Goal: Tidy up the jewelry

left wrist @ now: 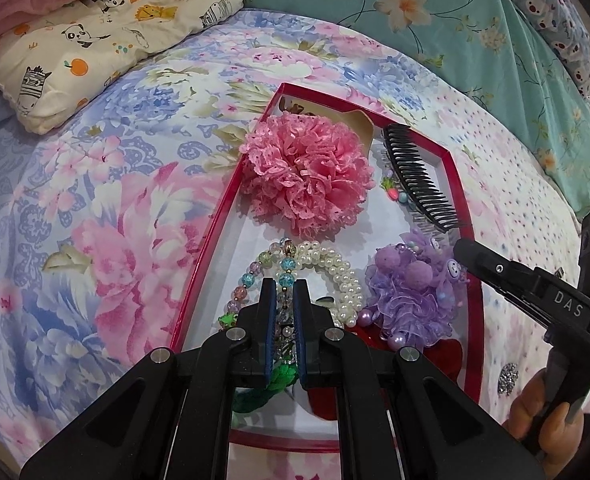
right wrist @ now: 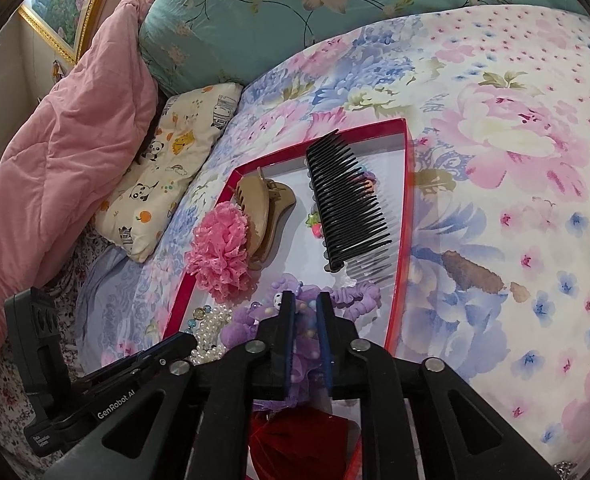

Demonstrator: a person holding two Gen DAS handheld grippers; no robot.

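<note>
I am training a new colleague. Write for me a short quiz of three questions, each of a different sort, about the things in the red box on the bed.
1. True or false: the black comb lies outside the red box.
2. Multiple choice: what sits between the fingers of the left gripper? A) the beaded bracelet B) the pink scrunchie C) the tan hair claw
3. Fill in: the right gripper is over the ____ frilly scrunchie.

Key: 1 false; 2 A; 3 purple.
</note>
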